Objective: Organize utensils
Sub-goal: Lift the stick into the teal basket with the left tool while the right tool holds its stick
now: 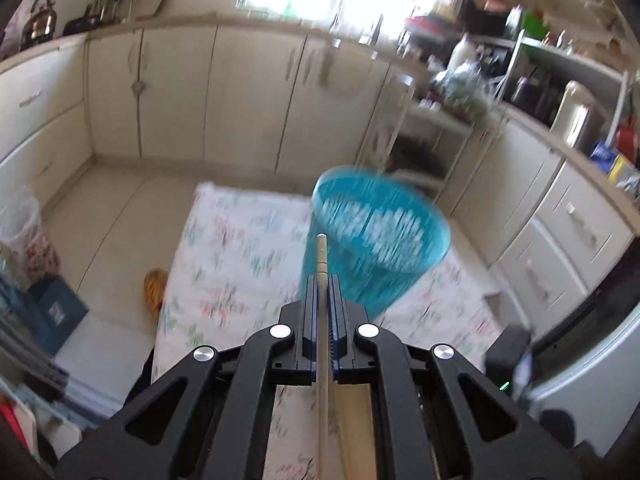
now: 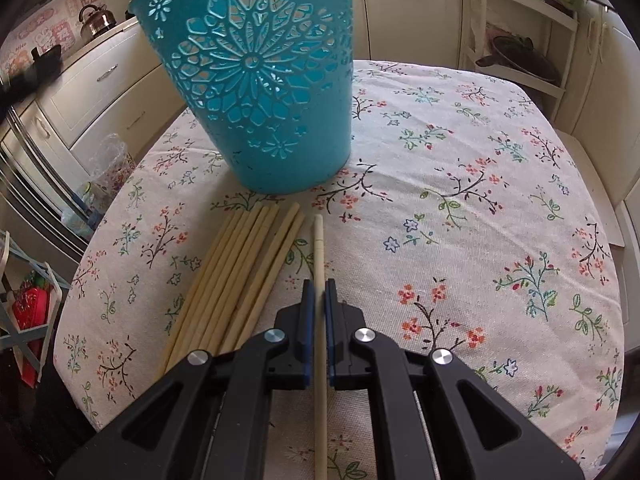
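A teal cut-out bucket point(image 2: 260, 92) stands upright on the floral tablecloth point(image 2: 480, 200); the left wrist view shows the bucket point(image 1: 376, 240) blurred, from above, ahead of the fingers. My left gripper point(image 1: 321, 280) is shut on a pale wooden chopstick point(image 1: 321, 256), raised above the table, the stick's tip pointing toward the bucket's near rim. My right gripper point(image 2: 319, 286) is shut on another chopstick point(image 2: 318, 248), low over the cloth just in front of the bucket. A bundle of several chopsticks point(image 2: 236, 276) lies on the cloth left of the right gripper.
Cream kitchen cabinets point(image 1: 200, 92) ring the table. A cluttered shelf point(image 1: 460, 92) stands at the far right corner, a plastic bag point(image 1: 20, 232) and a blue box point(image 1: 56, 312) sit on the floor to the left. A kettle point(image 2: 96, 20) rests on the counter.
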